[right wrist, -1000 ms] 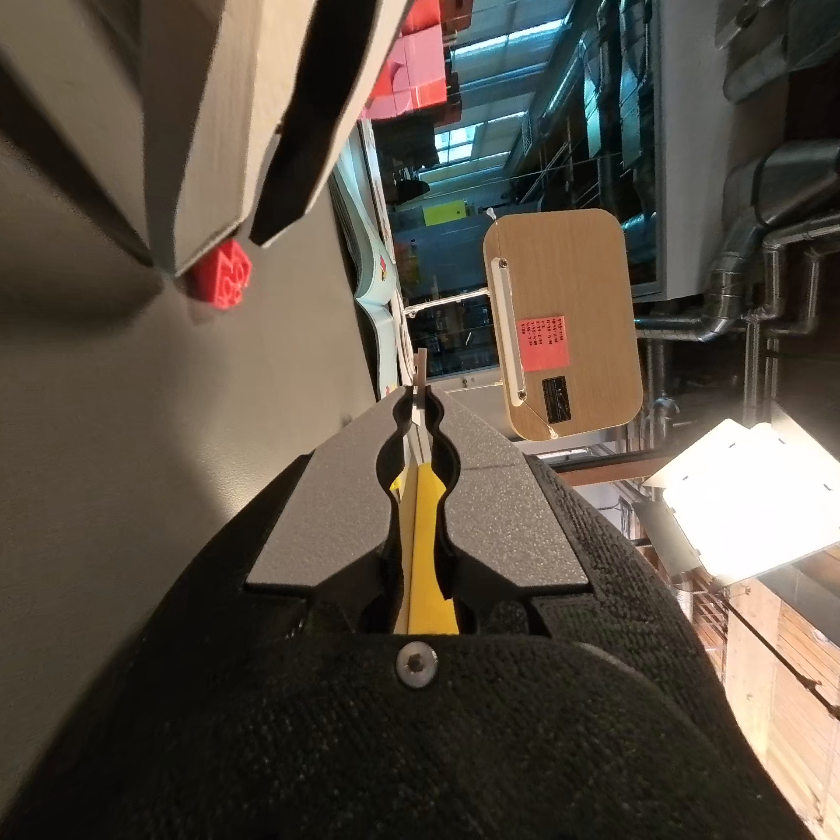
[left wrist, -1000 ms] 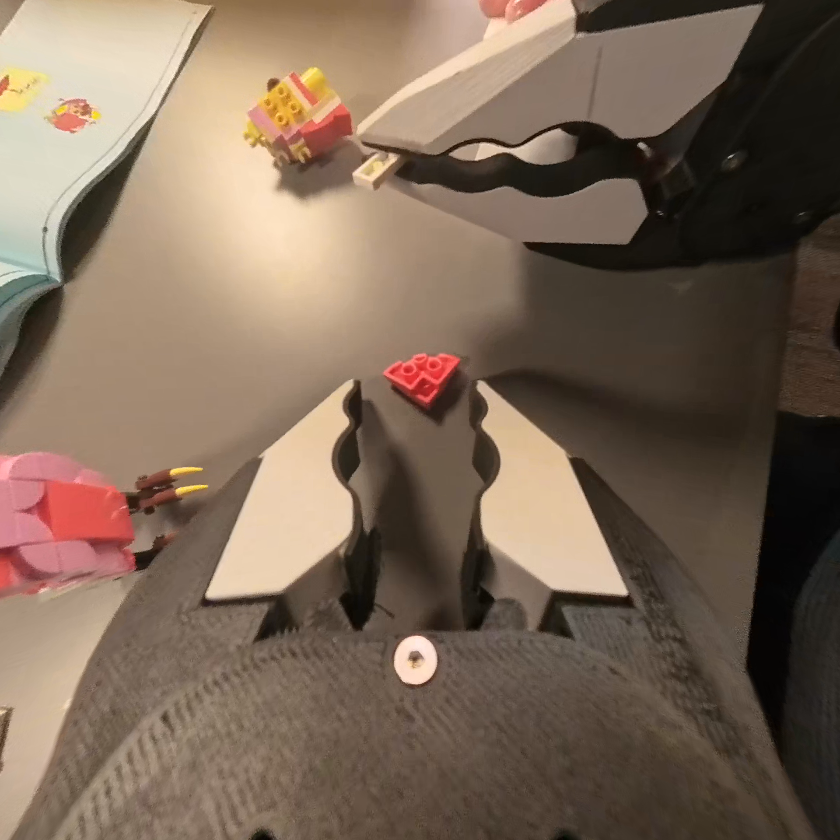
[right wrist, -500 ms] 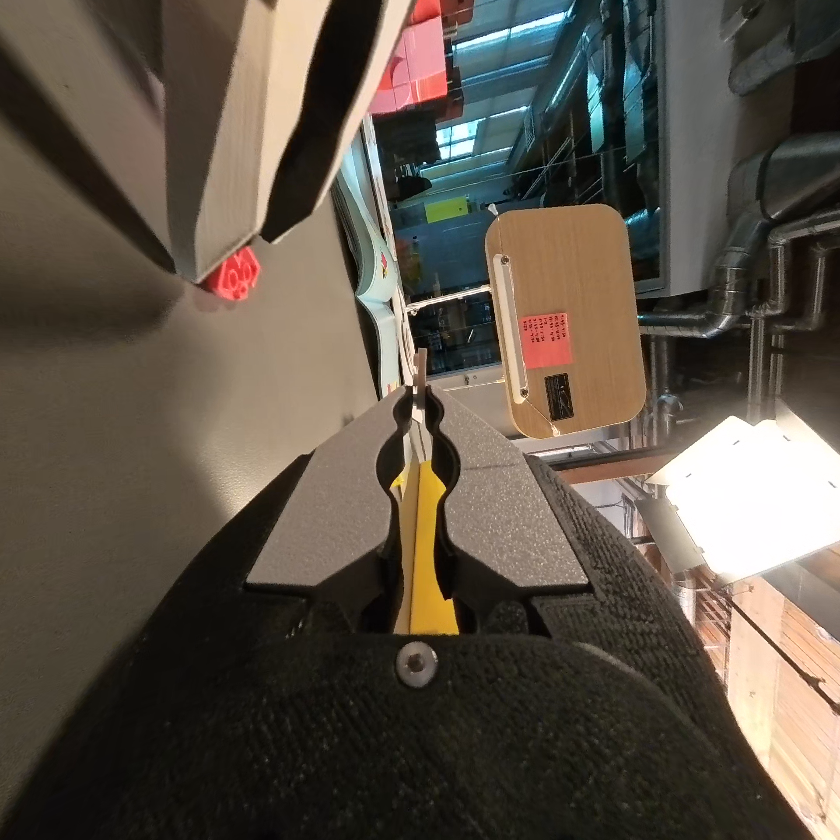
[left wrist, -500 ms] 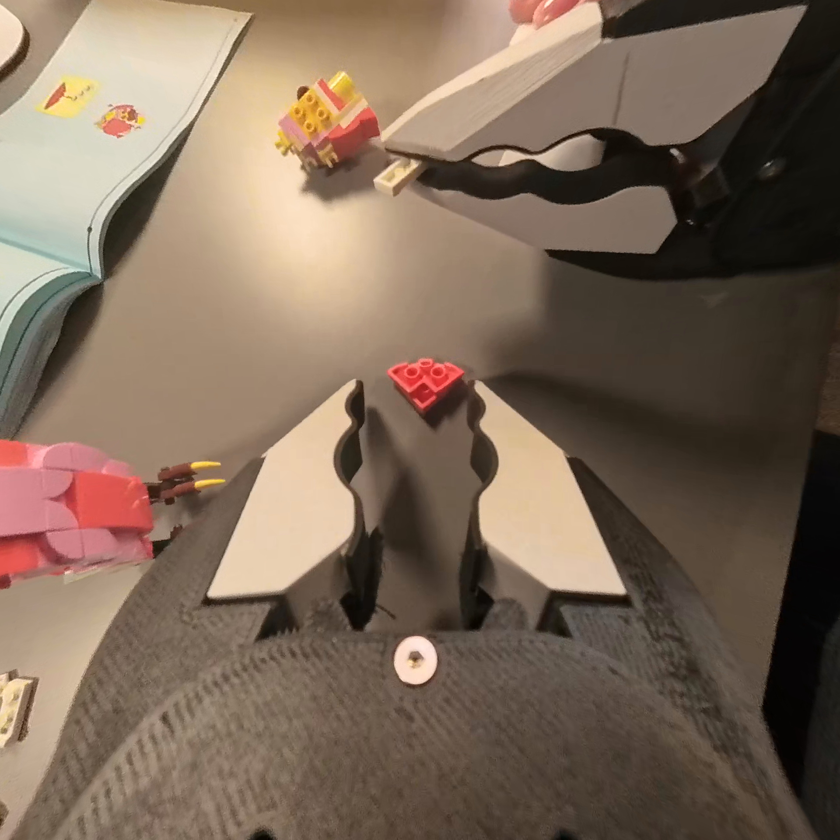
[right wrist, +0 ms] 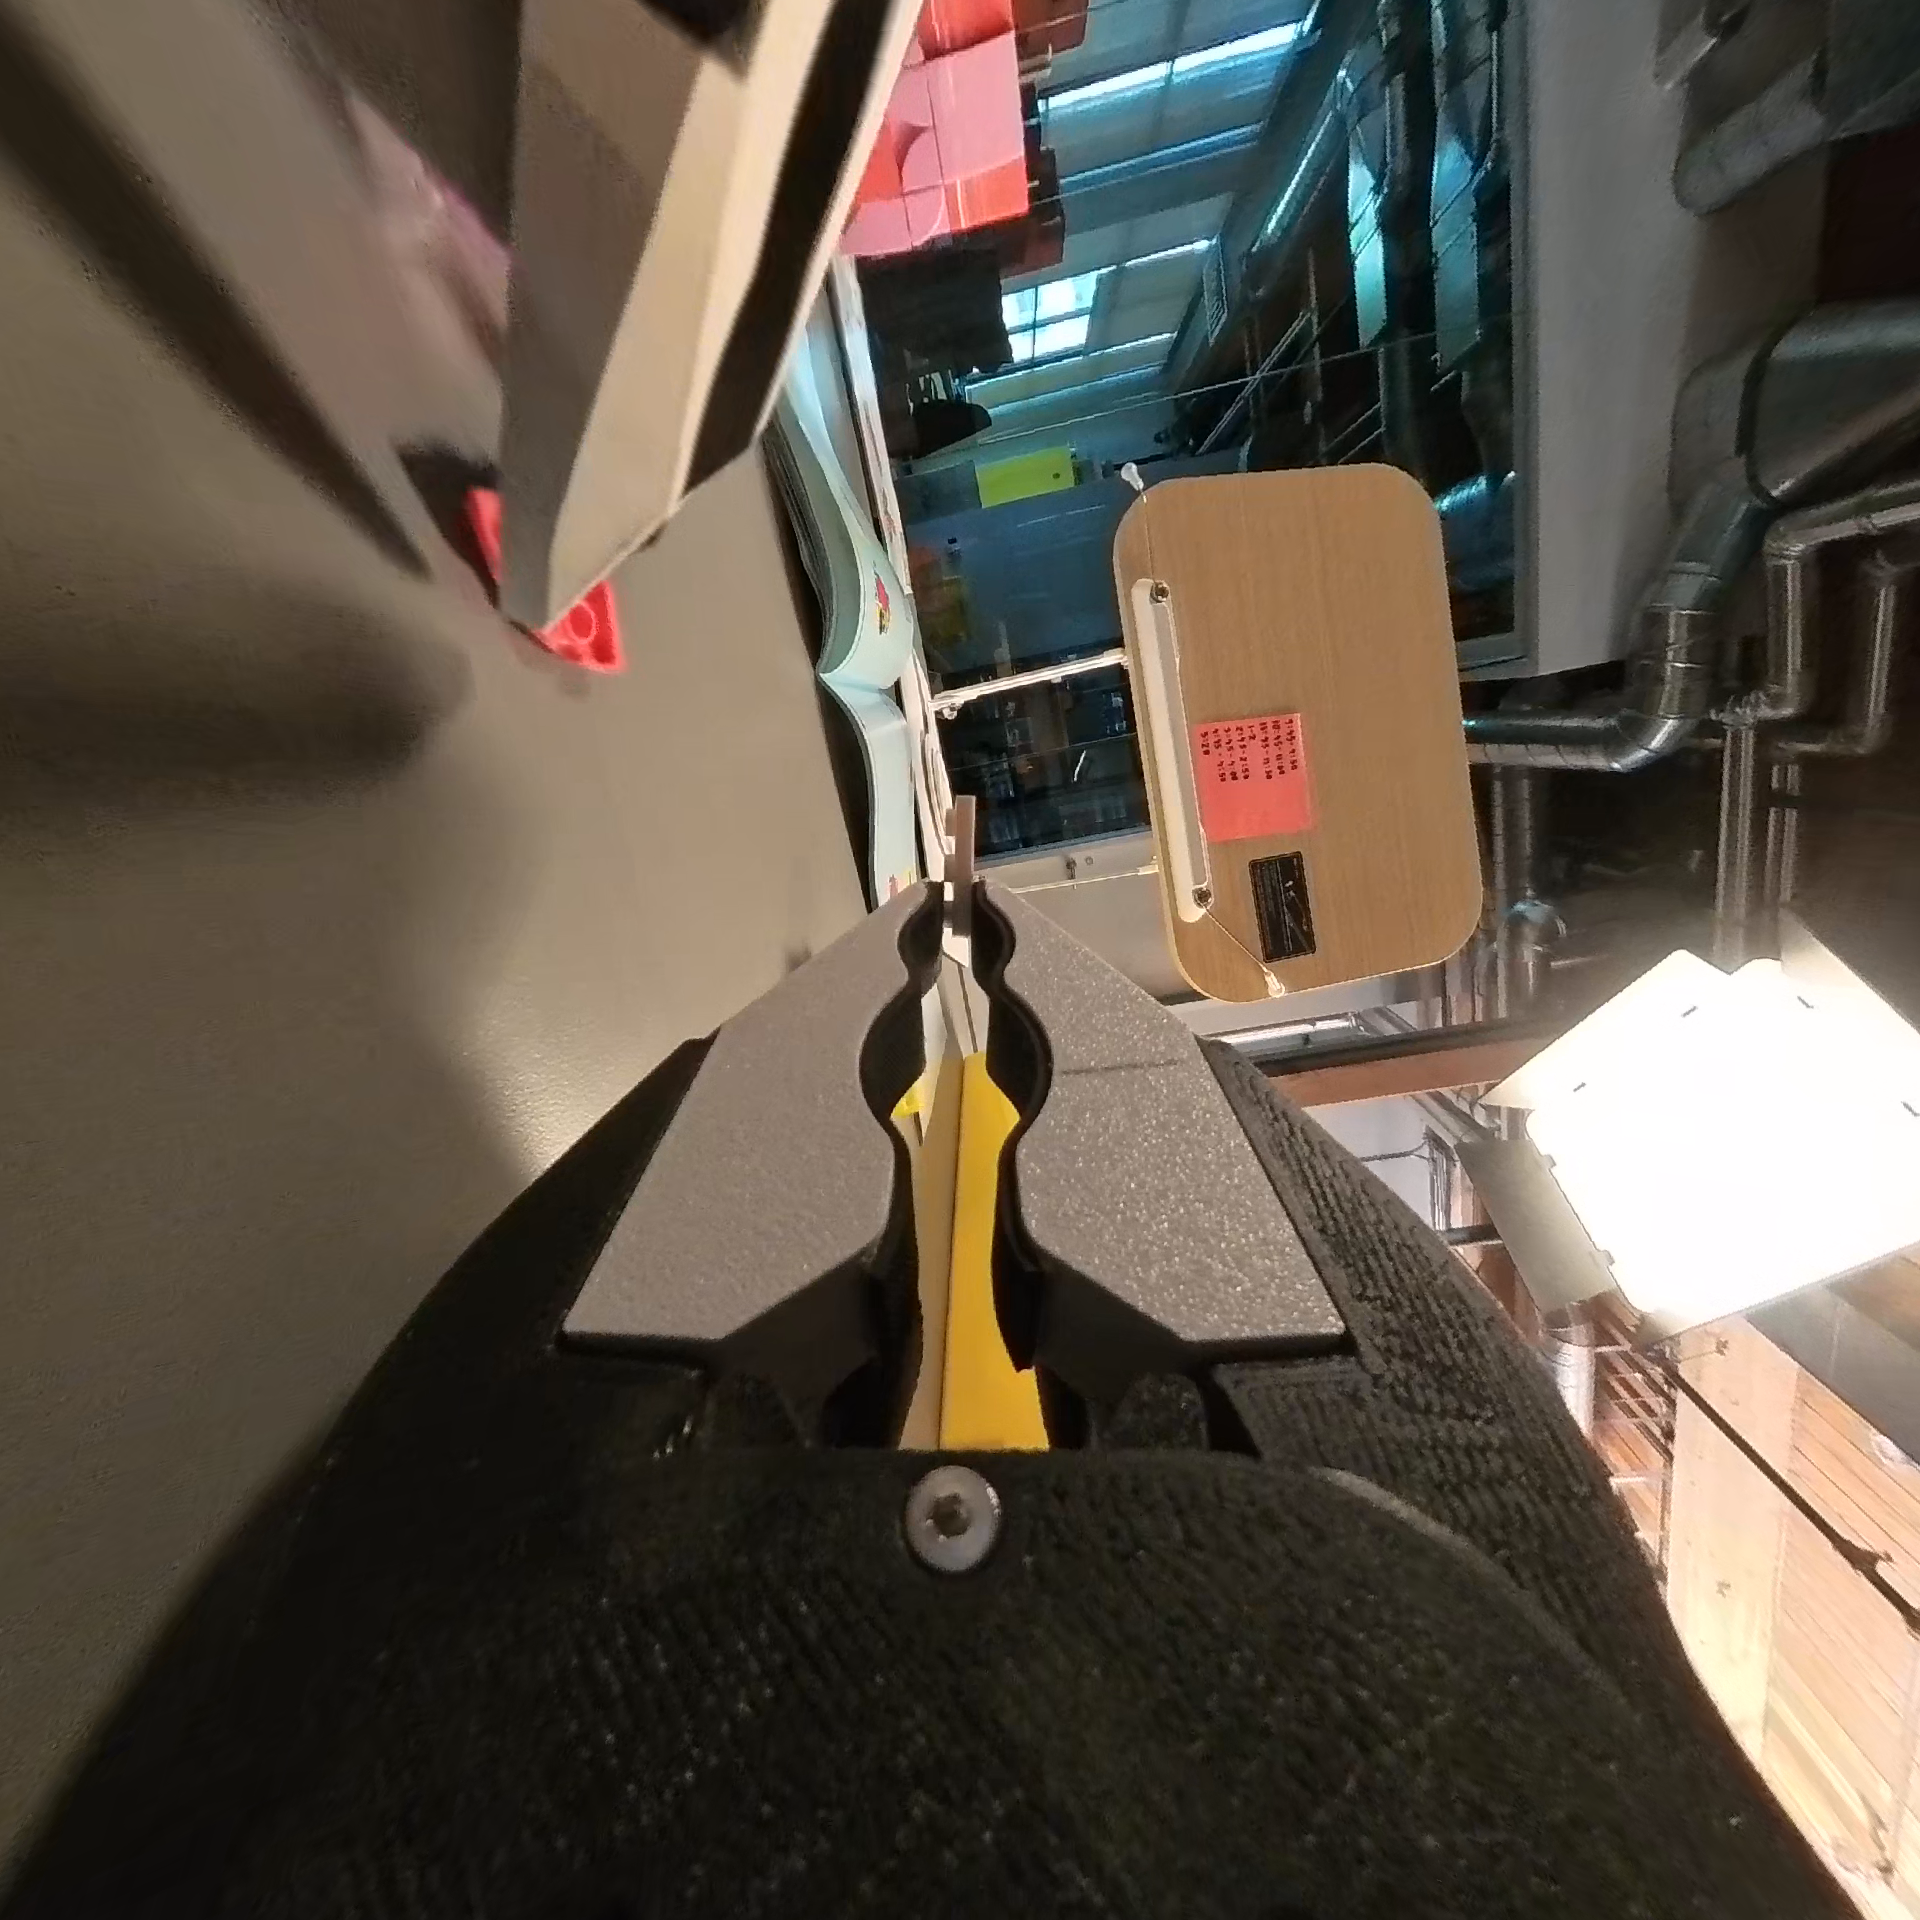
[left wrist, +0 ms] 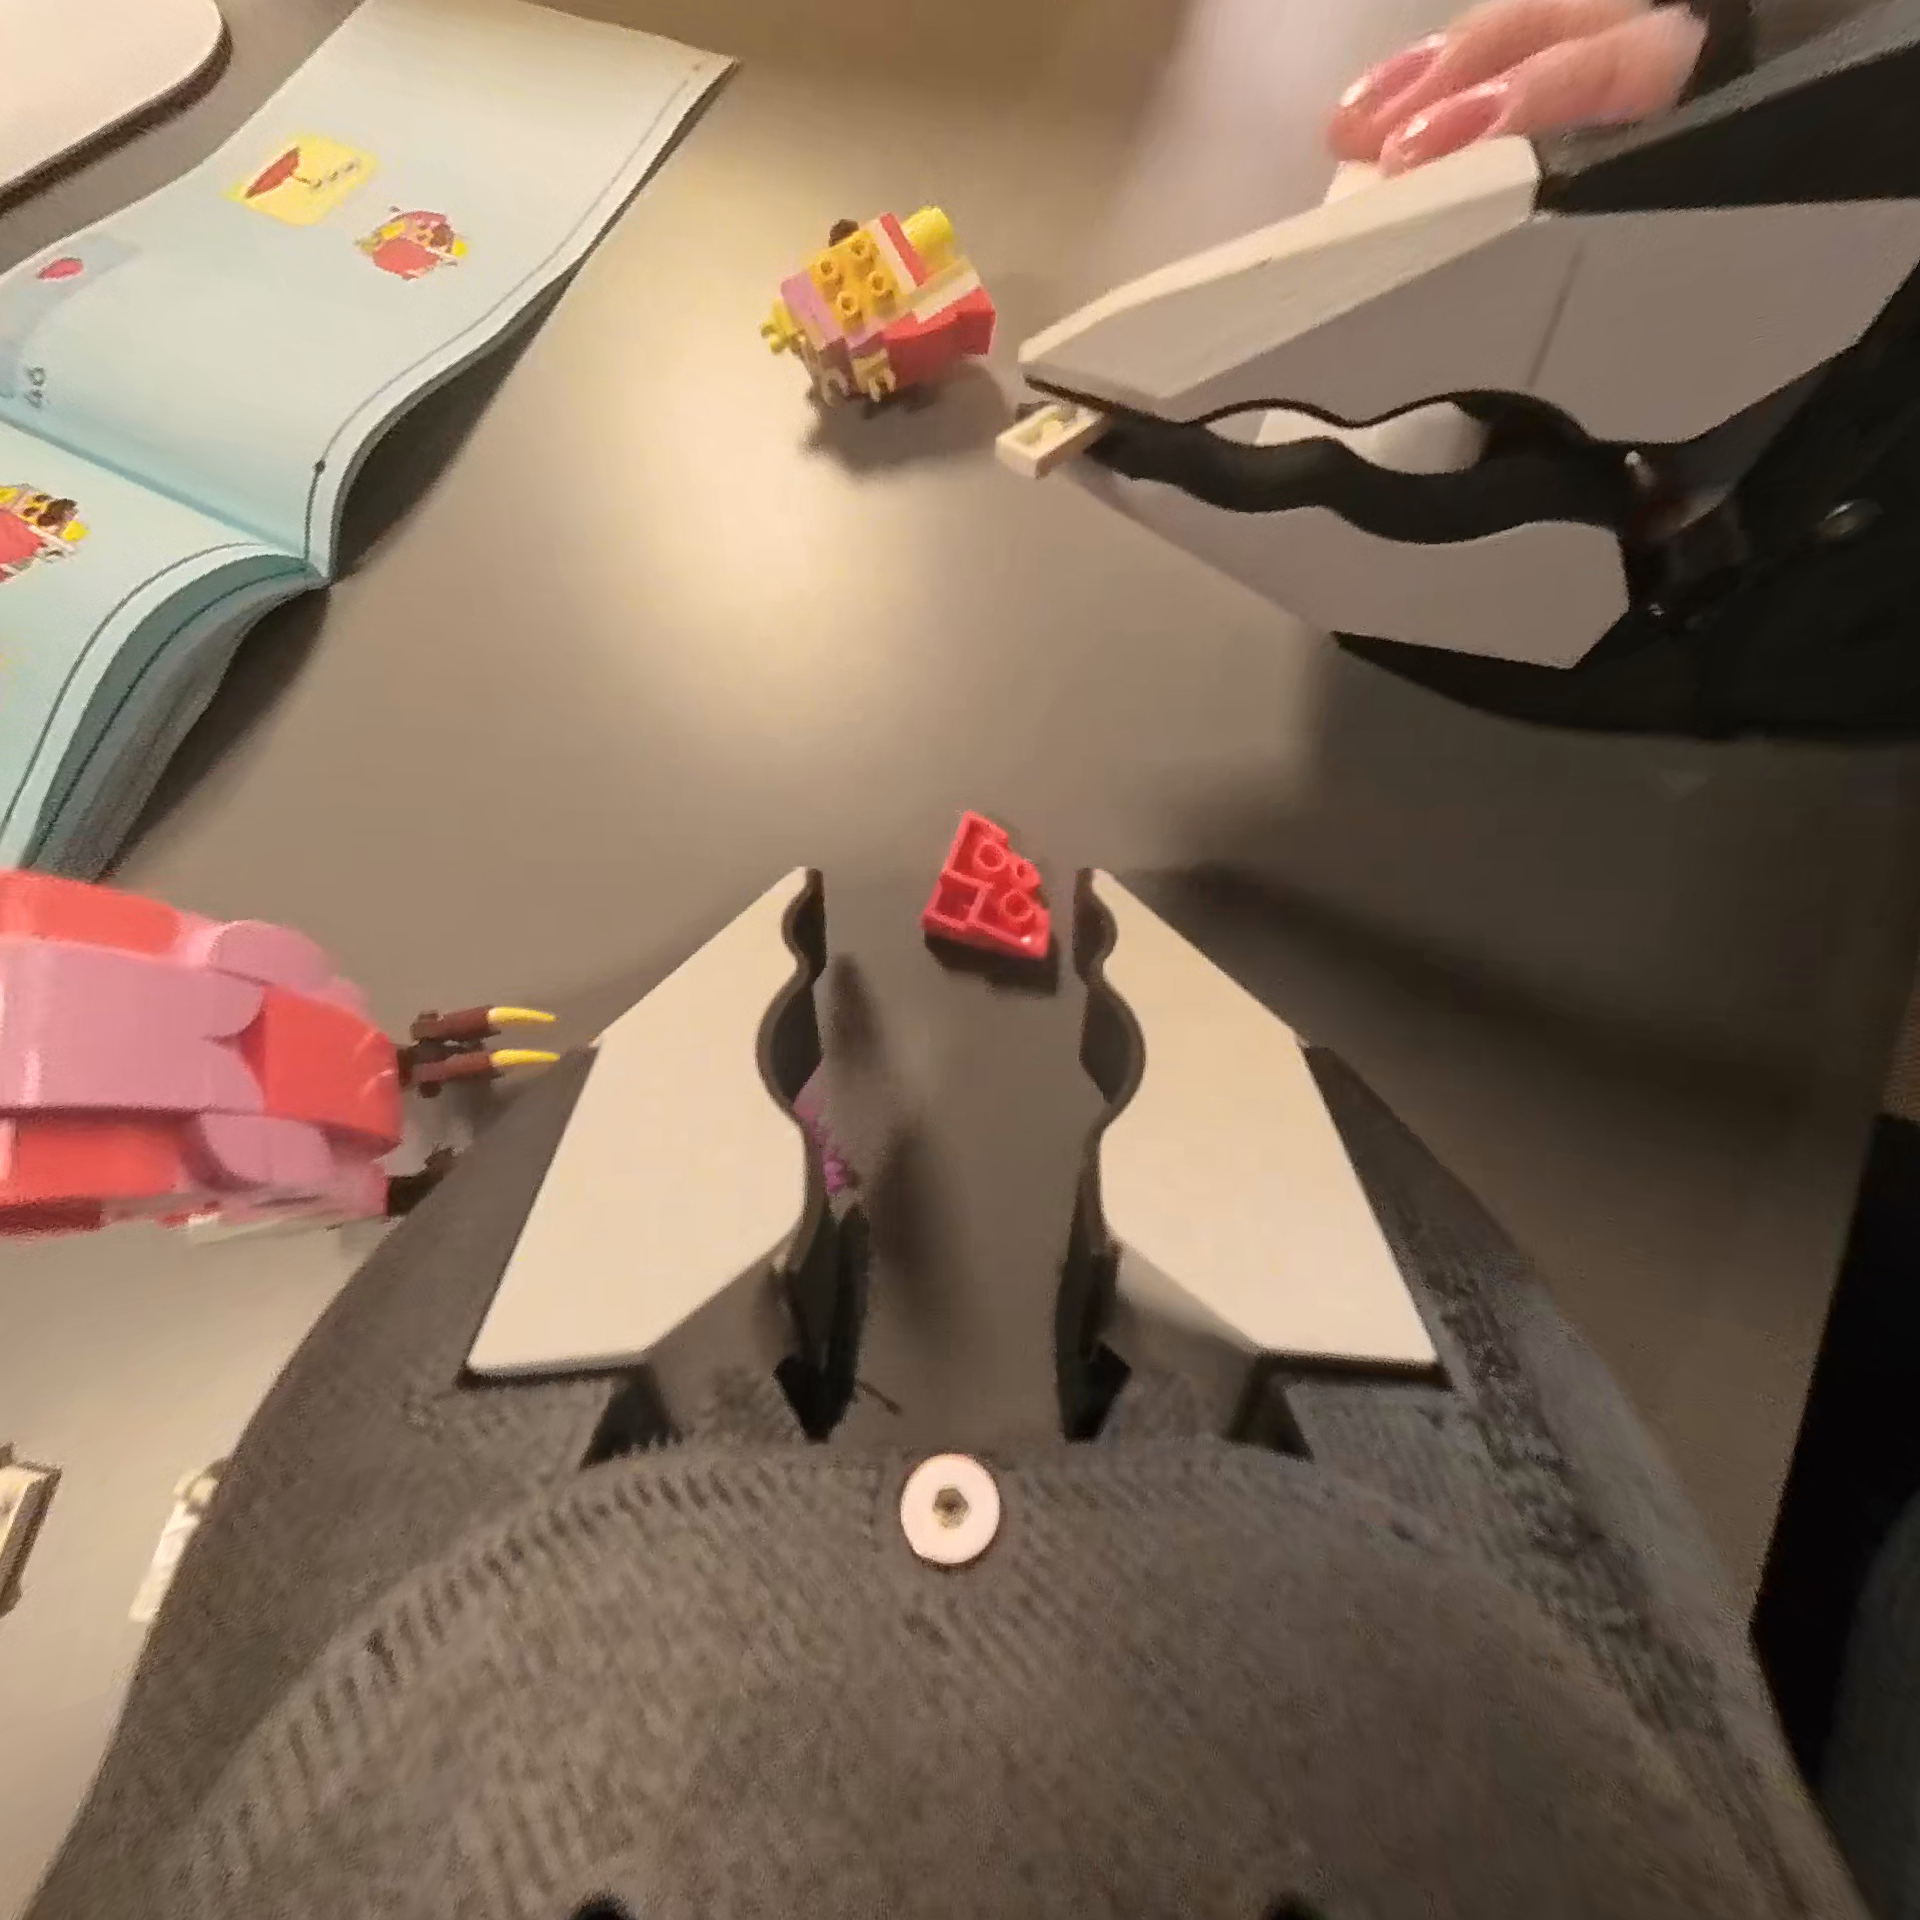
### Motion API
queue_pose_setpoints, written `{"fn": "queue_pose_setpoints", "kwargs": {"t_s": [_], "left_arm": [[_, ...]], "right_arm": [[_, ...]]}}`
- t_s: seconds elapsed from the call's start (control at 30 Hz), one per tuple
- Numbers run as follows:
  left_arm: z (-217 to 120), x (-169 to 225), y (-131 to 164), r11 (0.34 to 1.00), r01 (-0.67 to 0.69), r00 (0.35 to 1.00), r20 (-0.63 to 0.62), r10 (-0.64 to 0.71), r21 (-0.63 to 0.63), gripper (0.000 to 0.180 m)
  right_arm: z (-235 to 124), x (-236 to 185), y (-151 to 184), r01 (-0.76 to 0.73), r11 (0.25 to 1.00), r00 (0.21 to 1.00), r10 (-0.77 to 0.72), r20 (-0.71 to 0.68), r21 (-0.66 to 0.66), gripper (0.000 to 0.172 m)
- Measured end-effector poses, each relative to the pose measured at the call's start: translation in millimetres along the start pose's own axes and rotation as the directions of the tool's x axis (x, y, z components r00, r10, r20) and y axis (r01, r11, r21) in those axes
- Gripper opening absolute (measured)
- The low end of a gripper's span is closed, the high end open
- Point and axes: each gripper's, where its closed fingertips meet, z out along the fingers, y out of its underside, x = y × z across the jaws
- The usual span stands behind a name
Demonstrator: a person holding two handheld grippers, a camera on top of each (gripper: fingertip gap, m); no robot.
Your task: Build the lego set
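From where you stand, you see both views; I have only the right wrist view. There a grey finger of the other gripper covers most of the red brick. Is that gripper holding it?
Observer: No. The left gripper is open; the red brick lies on the table between its fingertips, nearer the right one.
Operator: Which side of the brick faces up?
Observer: Its hollow underside.
Operator: What lies beyond my tip?
Observer: A small multicoloured brick build, near your beige plate.

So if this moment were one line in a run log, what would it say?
left gripper: open, red wedge brick lying between its tips | right gripper: shut on small white plate | nearby: small brick model, open booklet
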Motion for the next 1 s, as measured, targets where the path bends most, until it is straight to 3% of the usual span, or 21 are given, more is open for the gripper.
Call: {"fn": "queue_pose_setpoints", "kwargs": {"t_s": [0.5,0.67,0.77,1.0], "left_arm": [[0.5,4.5,6.8,0.998,-0.056,0.998,-0.012,0.055,-0.042,0.030],[-1.7,-2.6,8.2,0.996,-0.068,0.997,0.018,0.069,-0.058,0.030],[-2.1,4.1,5.9,0.999,-0.047,0.998,-0.044,0.046,-0.027,0.034],[2.5,4.3,5.3,0.997,-0.071,0.996,-0.051,0.069,-0.038,0.036]], "right_arm": [[-0.3,0.1,-2.4,0.024,1.000,1.000,-0.024,-0.003,0.010,0.003],[-0.4,-1.6,-4.1,0.040,0.999,0.999,-0.041,0.002,0.017,0.002],[-0.4,-2.4,-5.0,0.046,0.999,0.999,-0.046,0.006,0.020,0.002],[-0.7,-4.8,-8.4,0.070,0.997,0.997,-0.070,0.012,0.035,0.002]]}}
